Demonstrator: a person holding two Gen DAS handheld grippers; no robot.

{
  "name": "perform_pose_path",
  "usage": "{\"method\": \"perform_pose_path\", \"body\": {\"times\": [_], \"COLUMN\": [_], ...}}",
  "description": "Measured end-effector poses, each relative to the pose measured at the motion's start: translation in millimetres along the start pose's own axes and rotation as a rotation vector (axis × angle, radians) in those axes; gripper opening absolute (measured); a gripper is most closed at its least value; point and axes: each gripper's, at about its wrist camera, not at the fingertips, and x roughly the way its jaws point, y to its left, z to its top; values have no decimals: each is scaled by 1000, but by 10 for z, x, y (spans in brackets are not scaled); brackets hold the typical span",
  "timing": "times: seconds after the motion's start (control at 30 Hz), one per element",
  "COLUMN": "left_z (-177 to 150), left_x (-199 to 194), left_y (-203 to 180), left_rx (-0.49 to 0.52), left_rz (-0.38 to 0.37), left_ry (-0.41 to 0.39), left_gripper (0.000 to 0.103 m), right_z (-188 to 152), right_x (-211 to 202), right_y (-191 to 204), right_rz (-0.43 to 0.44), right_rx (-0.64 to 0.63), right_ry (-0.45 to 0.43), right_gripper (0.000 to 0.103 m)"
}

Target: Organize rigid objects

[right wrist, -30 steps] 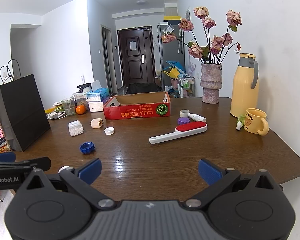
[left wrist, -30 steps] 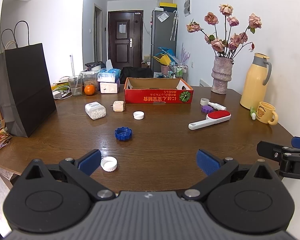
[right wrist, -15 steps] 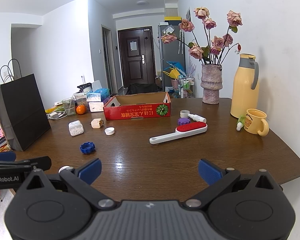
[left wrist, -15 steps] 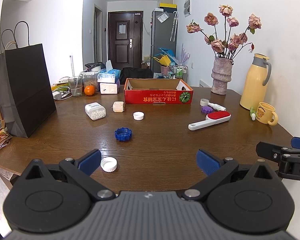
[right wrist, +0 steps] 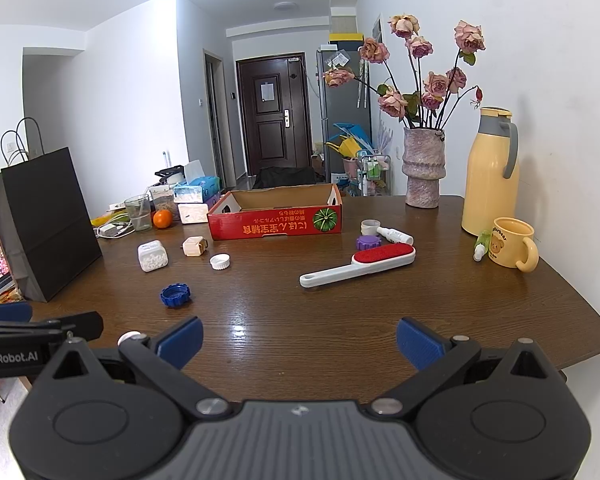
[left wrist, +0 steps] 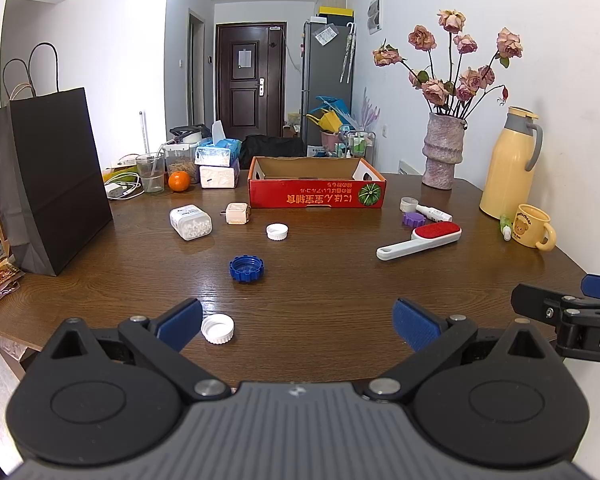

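Observation:
My left gripper (left wrist: 298,322) is open and empty above the table's near edge; a white cap (left wrist: 217,328) lies just beside its left finger. My right gripper (right wrist: 299,340) is open and empty, further right. Scattered on the brown table are a blue cap (left wrist: 246,268), another white cap (left wrist: 277,232), a clear pill box (left wrist: 190,222), a beige block (left wrist: 236,213), a purple cap (left wrist: 413,219), a small white tube (left wrist: 432,211) and a red-and-white lint brush (left wrist: 420,240). A red open cardboard box (left wrist: 316,194) stands at the back middle.
A black paper bag (left wrist: 48,184) stands at the left. A vase of roses (left wrist: 440,156), a yellow thermos (left wrist: 508,168) and a yellow mug (left wrist: 534,226) stand at the right. Tissue boxes, a glass and an orange (left wrist: 179,181) are at the back left.

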Motion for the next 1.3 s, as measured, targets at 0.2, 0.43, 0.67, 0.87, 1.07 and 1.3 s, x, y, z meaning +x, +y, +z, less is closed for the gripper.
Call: {"method": "perform_pose_path", "body": {"times": [0.2,0.43,0.67,0.87,1.07,1.3], "left_z": [-4,15,16,2,-18,-43], "left_x": [2,162,367,604,867,1186], "left_y": [1,41,117,177,266,441], "left_rx": [-3,-15,-30,-40,-58,-78], "left_rz": [1,19,33,52,64,88], "left_ry": [-1,20,29,57,97,158], "left_gripper": [103,103,103,103,102,95], "right_z": [13,33,46,45,44,63], "right_x": [0,104,327,550,806,1093], "right_y": [7,53,16,0,-5,-11], "right_rz": [1,11,22,33,31,22], "right_rx": [-2,-7,-10,-10,-6,4], "right_ry": [-1,-1,30,59,104,141], "right_gripper": [103,103,103,103,103,103]}}
